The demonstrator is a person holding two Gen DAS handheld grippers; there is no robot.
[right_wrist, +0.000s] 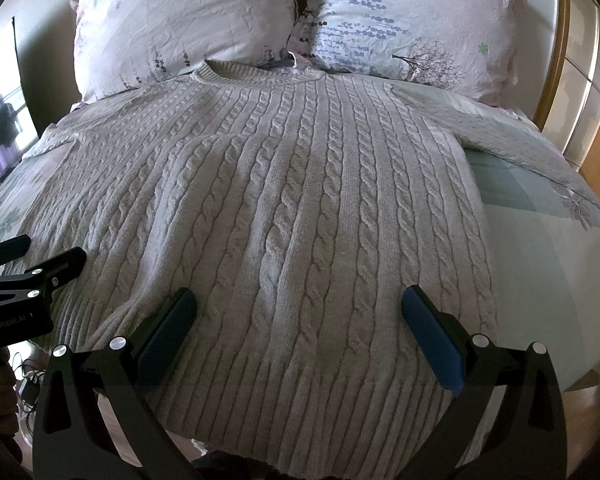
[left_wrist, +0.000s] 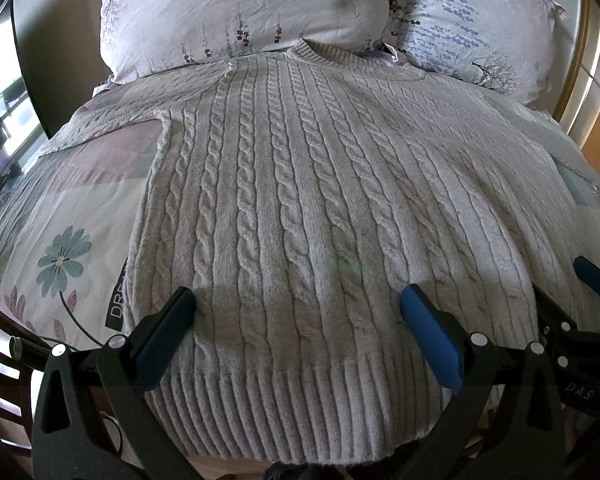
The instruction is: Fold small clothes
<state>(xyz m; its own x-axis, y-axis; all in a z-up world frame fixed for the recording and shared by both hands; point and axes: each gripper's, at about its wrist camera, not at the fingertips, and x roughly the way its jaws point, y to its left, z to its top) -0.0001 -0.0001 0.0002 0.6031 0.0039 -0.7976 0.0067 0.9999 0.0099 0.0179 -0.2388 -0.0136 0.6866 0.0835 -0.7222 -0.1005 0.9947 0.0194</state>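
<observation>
Both claws, the left gripper (left_wrist: 298,312) and the right gripper (right_wrist: 300,312), hang spread wide and pinching nothing just above the ribbed hem (left_wrist: 284,404) of the sweater (left_wrist: 300,184). It lies flat on the bed (left_wrist: 80,208), long axis running straight ahead, collar (left_wrist: 324,54) farthest off by the pillows (left_wrist: 228,8). Each claw seems equally near its own hem corner.

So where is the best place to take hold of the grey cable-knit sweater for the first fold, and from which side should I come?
Probably grip the sweater at its ribbed hem, one near corner for each gripper. The hem lies closest, at the bed's near edge, and seems to overhang it, so a finger could slide under. Come from the foot of the bed, where the open left gripper and right gripper already hover.
</observation>
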